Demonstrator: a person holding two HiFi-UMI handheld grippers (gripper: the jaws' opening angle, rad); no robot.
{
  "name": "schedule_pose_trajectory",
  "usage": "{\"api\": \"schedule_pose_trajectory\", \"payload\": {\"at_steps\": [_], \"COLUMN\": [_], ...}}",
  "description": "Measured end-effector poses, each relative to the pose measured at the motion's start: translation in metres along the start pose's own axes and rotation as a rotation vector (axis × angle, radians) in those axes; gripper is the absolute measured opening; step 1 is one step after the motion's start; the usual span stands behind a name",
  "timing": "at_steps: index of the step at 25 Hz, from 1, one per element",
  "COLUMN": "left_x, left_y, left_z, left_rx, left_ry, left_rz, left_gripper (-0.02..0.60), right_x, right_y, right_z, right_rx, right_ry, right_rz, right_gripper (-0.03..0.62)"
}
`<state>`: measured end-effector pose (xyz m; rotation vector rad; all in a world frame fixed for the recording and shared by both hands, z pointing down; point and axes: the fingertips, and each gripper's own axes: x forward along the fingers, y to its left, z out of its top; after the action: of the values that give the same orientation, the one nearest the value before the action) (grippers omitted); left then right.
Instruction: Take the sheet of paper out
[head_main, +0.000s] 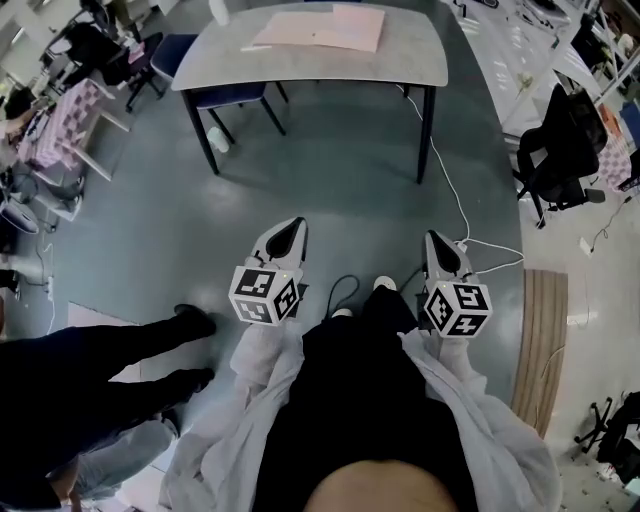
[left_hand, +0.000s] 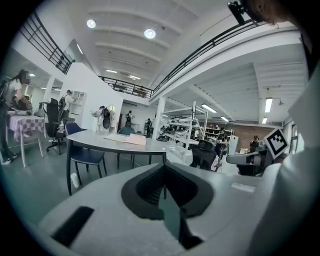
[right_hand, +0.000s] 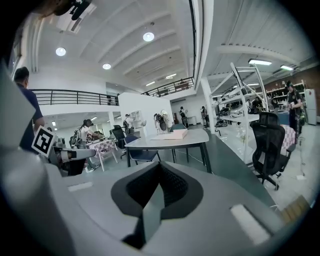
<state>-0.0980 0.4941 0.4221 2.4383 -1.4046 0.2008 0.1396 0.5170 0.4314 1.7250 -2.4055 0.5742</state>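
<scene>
Here, standing well back from the grey table (head_main: 400, 65), with left gripper (head_main: 290, 235) and right gripper (head_main: 440, 245) held side by side above the floor (head_main: 330, 170), both sets of jaws closed tight on nothing. Far ahead, flat on that table near its far edge, the pale pink sheet of paper (head_main: 320, 30).

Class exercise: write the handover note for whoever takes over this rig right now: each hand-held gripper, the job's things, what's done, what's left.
Left hand-held gripper: shut, empty.
Right hand-held gripper: shut, empty.
Both are held out over the floor, short of the table.
Pinkish papers lie flat on the table's far part, untouched.
Done: nothing yet.
Left: approach, open, take the sheet out.
</scene>
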Motion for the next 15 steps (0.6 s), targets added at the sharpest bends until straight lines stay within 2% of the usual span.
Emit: {"api": "schedule_pose_trajectory", "payload": {"at_steps": [4,5,7,9,12,15], "left_x": [0.001,0.002,0.005,0.010,0.021,0.041], "left_y": [-0.003,-0.004,-0.006,-0.005,0.004,0.011], "left_z": [0.000,0.000,0.001,0.002,0.004,0.009], "left_rx": [0.016,0.010,-0.009,-0.019,-0.023,-0.029], "left_ry": [-0.010,-0.013,-0.017,-0.018,-0.009,0.000], "left_rz": [-0.019,-0.027,-0.040,-0.041,-0.032,-0.028], "left_gripper": [0.002,0.027,0.123,0.140,0.207,0.219], "right_x": [0.001,0.002,0.007,0.014,0.031,0.053], "right_y": [0.007,0.008,0.008,0.007,0.007,0.001], "right_z": [-0.011,-0.014,-0.017,-0.015,-0.007,0.005], "right_rx": [0.004,0.008,0.012,0.011,0.006,-0.001], "right_ry": [0.014,0.020,0.030,0.033,0.029,0.027], "right_rz": [0.006,0.008,0.014,0.025,0.041,0.056], "right_gripper": [0.008,0.008,0.008,0.008,0.008,0.008]}}
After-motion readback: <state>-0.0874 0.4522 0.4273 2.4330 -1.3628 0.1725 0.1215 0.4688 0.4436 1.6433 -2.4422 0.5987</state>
